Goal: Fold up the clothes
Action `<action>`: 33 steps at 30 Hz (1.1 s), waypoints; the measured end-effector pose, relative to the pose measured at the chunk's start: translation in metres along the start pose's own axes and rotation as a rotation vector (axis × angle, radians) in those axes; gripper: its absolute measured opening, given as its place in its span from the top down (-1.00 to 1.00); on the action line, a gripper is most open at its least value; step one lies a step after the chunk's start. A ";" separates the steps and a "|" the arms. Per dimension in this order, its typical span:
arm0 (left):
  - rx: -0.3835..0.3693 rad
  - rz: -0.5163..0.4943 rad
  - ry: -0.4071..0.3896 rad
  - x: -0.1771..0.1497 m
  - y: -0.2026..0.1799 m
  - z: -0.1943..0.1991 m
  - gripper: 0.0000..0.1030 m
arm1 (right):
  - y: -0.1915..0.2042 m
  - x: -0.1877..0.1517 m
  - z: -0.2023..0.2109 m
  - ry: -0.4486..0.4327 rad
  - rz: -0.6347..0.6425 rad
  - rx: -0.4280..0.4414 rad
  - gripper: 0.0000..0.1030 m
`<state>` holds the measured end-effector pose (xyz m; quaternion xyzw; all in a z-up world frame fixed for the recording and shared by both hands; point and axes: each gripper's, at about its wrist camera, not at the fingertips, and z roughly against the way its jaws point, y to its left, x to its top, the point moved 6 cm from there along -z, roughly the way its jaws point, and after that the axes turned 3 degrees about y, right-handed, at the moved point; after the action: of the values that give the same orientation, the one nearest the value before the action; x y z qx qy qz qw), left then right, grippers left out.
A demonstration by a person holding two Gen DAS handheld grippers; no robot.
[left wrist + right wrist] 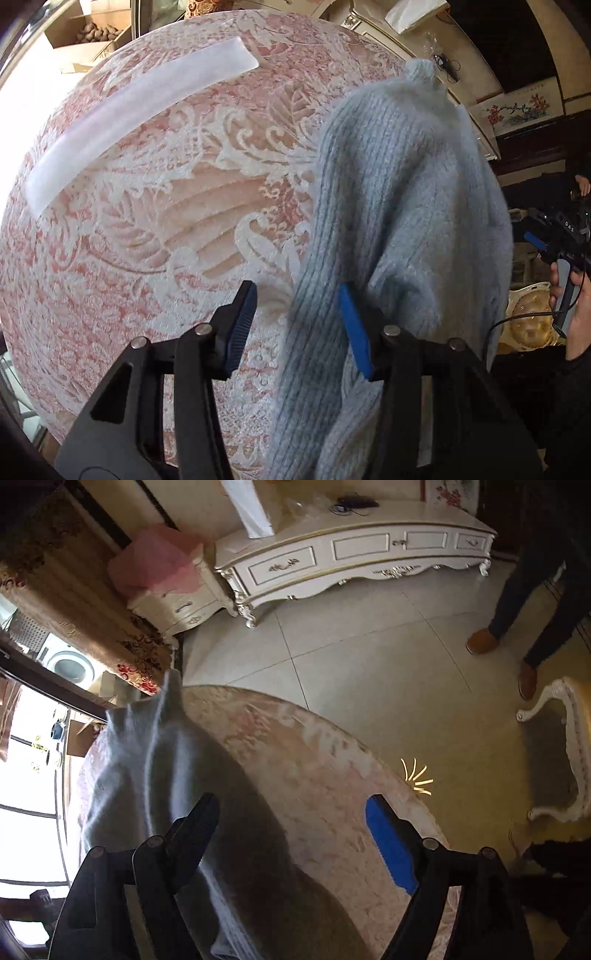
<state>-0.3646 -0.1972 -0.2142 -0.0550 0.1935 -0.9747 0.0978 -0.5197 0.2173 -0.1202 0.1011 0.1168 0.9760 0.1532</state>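
A light blue knitted sweater [399,206] lies in a heap on the right side of a round table [147,229] covered in pink and white lace-patterned cloth. My left gripper [297,288] points down at the sweater's ribbed left edge. That edge runs between the half-spread jaws, and the left pad [240,332] stands clear of it. In the right wrist view the sweater [147,775] sits to the left, partly under the left finger. My right gripper [291,799] hangs wide open over the bare, shaded table [314,753] with nothing between its fingers.
A long white strip [129,110] lies across the far left of the table. Beyond the table edge are the tiled floor [369,657], a white low cabinet [351,554], a white-framed chair [561,753] and a standing person's legs [517,609]. Cardboard boxes [92,29] stand behind.
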 end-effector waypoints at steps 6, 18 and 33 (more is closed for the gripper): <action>0.068 -0.103 0.041 0.010 -0.031 -0.012 0.07 | -0.015 -0.040 -0.021 0.097 -0.076 0.131 -0.73; 0.117 -0.080 0.074 0.012 -0.029 0.004 0.92 | 0.003 -0.041 -0.052 0.132 0.029 0.015 0.90; 0.349 -0.155 -0.023 0.078 0.054 0.090 0.92 | -0.029 0.053 -0.015 -0.017 0.148 -0.151 0.94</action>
<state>-0.4181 -0.2960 -0.1470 -0.0629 0.0157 -0.9974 0.0324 -0.5644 0.2580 -0.1336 0.1061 0.0337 0.9898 0.0888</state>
